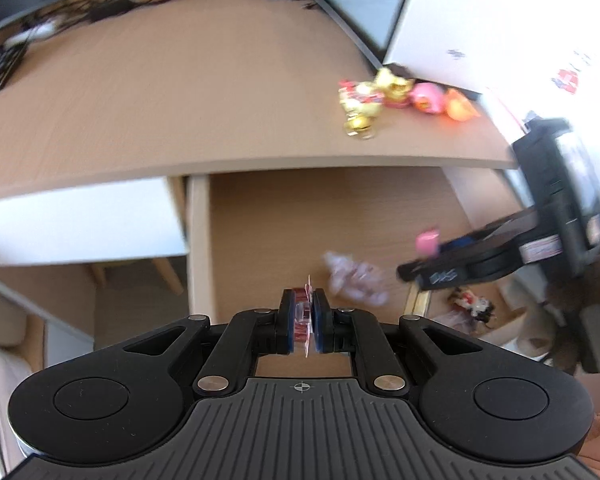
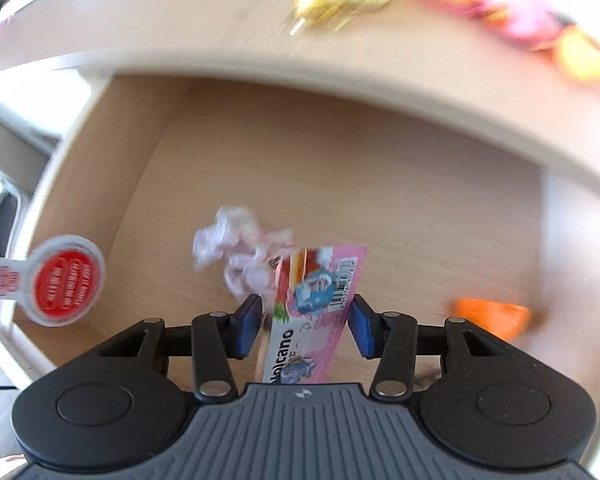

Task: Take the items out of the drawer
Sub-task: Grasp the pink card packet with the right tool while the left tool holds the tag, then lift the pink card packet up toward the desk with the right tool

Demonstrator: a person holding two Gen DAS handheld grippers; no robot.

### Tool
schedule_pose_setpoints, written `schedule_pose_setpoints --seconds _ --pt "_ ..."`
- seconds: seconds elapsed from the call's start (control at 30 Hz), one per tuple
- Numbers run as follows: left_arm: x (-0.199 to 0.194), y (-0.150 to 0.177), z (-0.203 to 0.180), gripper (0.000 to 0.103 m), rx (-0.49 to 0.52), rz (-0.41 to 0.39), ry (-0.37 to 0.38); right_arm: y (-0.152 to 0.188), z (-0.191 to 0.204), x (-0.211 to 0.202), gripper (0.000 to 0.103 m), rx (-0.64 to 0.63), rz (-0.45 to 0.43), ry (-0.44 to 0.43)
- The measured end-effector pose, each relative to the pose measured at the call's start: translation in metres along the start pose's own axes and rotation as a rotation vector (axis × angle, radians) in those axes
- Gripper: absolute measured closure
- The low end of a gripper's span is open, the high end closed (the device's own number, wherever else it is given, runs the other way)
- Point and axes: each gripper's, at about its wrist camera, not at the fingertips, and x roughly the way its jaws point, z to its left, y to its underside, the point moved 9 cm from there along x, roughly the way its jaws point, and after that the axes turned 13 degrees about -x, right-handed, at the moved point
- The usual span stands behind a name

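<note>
Left gripper (image 1: 304,322) clenched on a small red-and-white sachet (image 1: 303,316) above the open wooden drawer (image 2: 340,168), right gripper (image 2: 305,326) released around a pink snack packet (image 2: 320,280) inside it

Pink snack packet (image 2: 312,304) in drawer (image 2: 380,184)

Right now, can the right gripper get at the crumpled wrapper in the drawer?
Probably not directly: the right gripper has a pink packet between its pads, and that packet lies in front of the crumpled wrapper. Otherwise the drawer around it looks clear.
</note>
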Motion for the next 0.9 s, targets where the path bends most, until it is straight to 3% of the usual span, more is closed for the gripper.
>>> schedule_pose_setpoints --seconds 0.33,0.53,0.7,0.9 --pt "0.008 -0.032 -0.062 0.093 0.144 -0.018 0.132 0.007 -0.057 -0.137 0.057 0.119 -0.279 0.204" --pt "0.013 -0.077 -0.074 0.093 0.149 -0.057 0.137 0.0 -0.078 -0.165 0.057 0.113 -0.365 0.327" --pt "0.021 -0.105 -0.073 0.093 0.124 -0.07 0.113 -0.004 -0.099 -0.183 0.057 0.126 -0.395 0.351" --pt "0.043 -0.086 -0.078 0.093 0.193 0.025 0.128 -0.011 -0.12 -0.186 0.057 0.113 -0.403 0.361"
